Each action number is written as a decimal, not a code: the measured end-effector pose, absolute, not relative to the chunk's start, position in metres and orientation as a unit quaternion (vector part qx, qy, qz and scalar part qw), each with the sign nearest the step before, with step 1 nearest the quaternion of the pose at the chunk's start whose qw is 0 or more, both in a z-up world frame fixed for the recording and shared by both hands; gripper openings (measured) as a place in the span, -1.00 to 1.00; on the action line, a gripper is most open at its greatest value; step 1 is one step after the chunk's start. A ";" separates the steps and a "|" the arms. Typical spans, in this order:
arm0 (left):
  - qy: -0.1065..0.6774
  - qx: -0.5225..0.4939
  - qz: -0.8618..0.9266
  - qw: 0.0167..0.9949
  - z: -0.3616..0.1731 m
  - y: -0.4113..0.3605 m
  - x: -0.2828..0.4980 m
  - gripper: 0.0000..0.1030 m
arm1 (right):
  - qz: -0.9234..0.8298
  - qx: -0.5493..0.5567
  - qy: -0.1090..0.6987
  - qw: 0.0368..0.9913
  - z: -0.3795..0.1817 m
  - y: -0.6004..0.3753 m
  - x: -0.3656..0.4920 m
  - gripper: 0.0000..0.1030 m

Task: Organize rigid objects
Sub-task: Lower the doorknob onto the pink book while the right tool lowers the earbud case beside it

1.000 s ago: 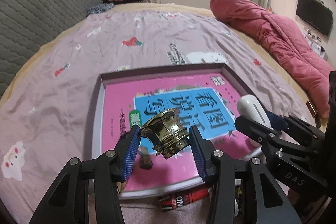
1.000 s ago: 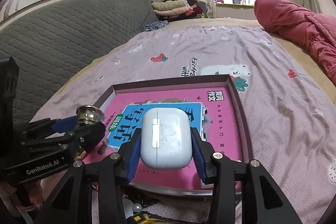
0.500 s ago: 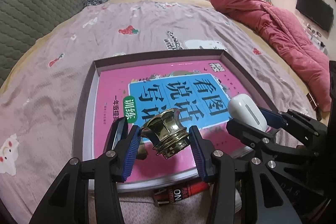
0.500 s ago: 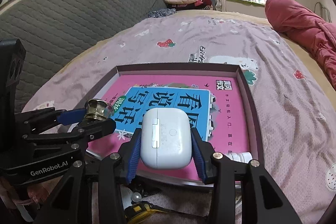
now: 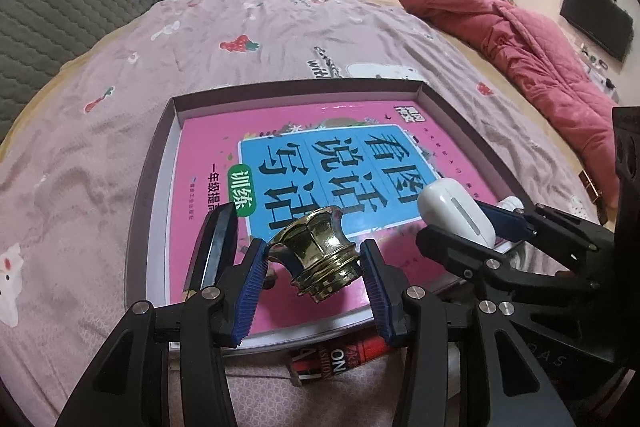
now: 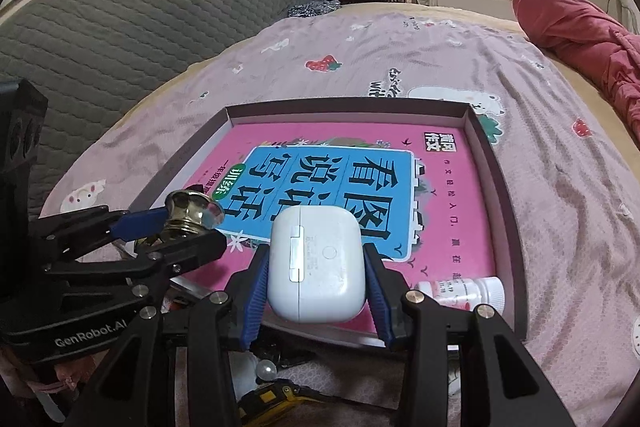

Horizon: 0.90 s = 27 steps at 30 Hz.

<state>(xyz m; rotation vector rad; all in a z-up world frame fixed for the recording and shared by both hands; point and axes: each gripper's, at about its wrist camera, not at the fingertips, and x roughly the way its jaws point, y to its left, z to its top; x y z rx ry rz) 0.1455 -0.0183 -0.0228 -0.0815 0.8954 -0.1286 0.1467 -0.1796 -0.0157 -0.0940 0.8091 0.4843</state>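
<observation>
In my left hand-held gripper [image 5: 312, 267] I clamp one brass knob [image 5: 318, 257] between the two blue pads, tilted, hanging over the near edge of the tray. In my right hand-held gripper [image 6: 316, 267] I grip one white earbud case [image 6: 317, 264], its hinge side facing the camera, also over the tray's near edge. The two grippers sit side by side, near each other but apart. Below them one shallow box tray [image 5: 154, 163] lies on the bed [image 5: 280, 27], and it holds one pink workbook [image 5: 400, 131] with a blue title panel, lying flat and filling most of the floor. I count one small white bottle [image 6: 464, 291] lying on its side in the near right corner of the tray, and one dark flat item [image 5: 216, 243], which I cannot identify, along the book's left side. One red-and-black printed thing [image 5: 340, 357] pokes out from under the tray's near edge. One rolled red quilt [image 5: 500, 27] lies on the far right of the bed.
</observation>
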 end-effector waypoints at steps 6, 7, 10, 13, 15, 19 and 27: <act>0.441 -0.032 -0.058 0.895 -0.029 -0.018 0.149 -0.05 | 0.236 -0.048 0.400 0.884 -0.020 -0.178 0.148 -0.13; 0.440 -0.033 -0.056 0.896 -0.029 -0.017 0.149 -0.05 | 0.236 -0.048 0.401 0.884 -0.021 -0.178 0.148 -0.13; 0.446 -0.031 -0.055 0.893 -0.034 -0.014 0.150 -0.05 | 0.233 -0.045 0.404 0.883 -0.022 -0.180 0.149 -0.13; 0.449 -0.034 -0.056 0.891 -0.036 -0.011 0.150 -0.05 | 0.231 -0.048 0.405 0.883 -0.022 -0.181 0.149 -0.13; 0.449 -0.033 -0.050 0.891 -0.036 -0.009 0.151 -0.05 | 0.229 -0.055 0.405 0.883 -0.024 -0.178 0.148 -0.13; 0.450 -0.035 -0.043 0.891 -0.037 -0.005 0.150 -0.05 | 0.223 -0.062 0.404 0.885 -0.024 -0.177 0.147 -0.13; 0.446 -0.026 -0.034 0.894 -0.037 -0.005 0.149 -0.05 | 0.190 -0.069 0.407 0.891 -0.025 -0.185 0.152 -0.13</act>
